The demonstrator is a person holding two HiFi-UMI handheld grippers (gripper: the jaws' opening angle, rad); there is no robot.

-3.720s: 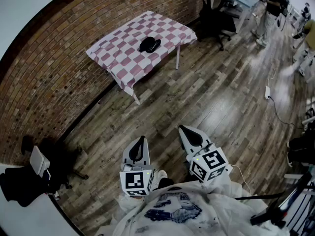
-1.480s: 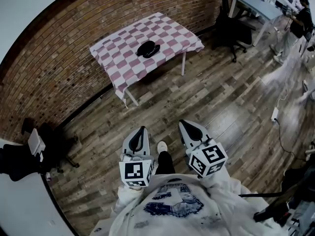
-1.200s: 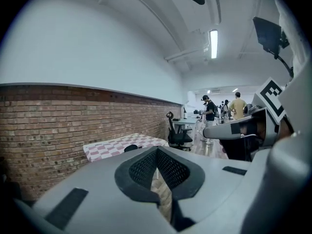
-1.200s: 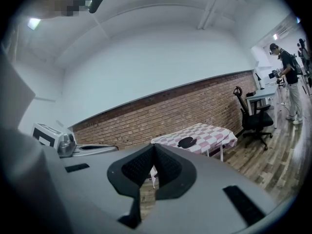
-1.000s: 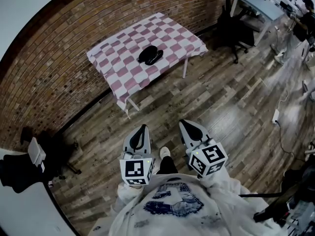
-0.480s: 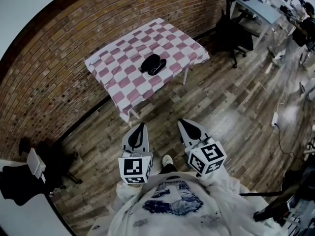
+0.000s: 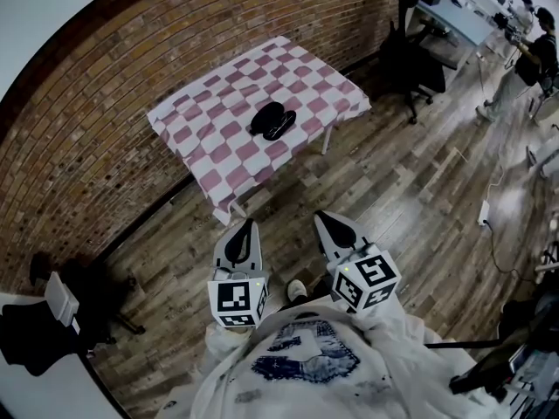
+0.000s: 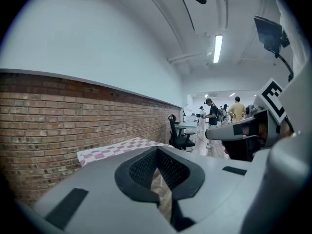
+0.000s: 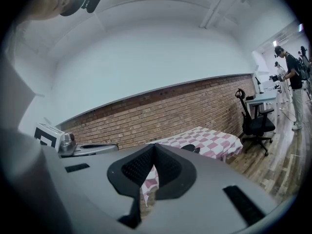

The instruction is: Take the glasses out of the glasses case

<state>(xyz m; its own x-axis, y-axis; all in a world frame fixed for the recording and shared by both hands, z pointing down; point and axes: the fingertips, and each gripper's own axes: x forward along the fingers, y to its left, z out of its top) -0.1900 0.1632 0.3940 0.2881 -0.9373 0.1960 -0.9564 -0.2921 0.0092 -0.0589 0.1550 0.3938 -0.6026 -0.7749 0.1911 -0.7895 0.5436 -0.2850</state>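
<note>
The glasses case (image 7: 272,121) lies near the middle of the table (image 7: 196,129), far from the person and well apart from both tongs. It is a dark, rounded, oval thing. From this far off I cannot tell whether its lid is up or what it holds. In the right gripper view it shows as a small dark lump (image 9: 190,148) on the cloth.

The tablecloth (image 7: 327,81) is checked pink and white, draping soft over the edges, with thin white legs below. Behind it runs a rough red brick wall (image 7: 87,120), and the floor (image 7: 393,190) is worn wooden planks.

The left gripper (image 7: 245,227) and right gripper (image 7: 325,221) are held side by side near the person's body, pointing toward the table. Both sets of jaws are closed tip to tip on nothing. Between them a shoe (image 7: 297,289) shows on bare planks.

Far right stand a black office chair (image 7: 410,55), a pale desk (image 7: 454,16) and a standing person (image 7: 524,68) — none of them is between the tongs and the table.
</note>
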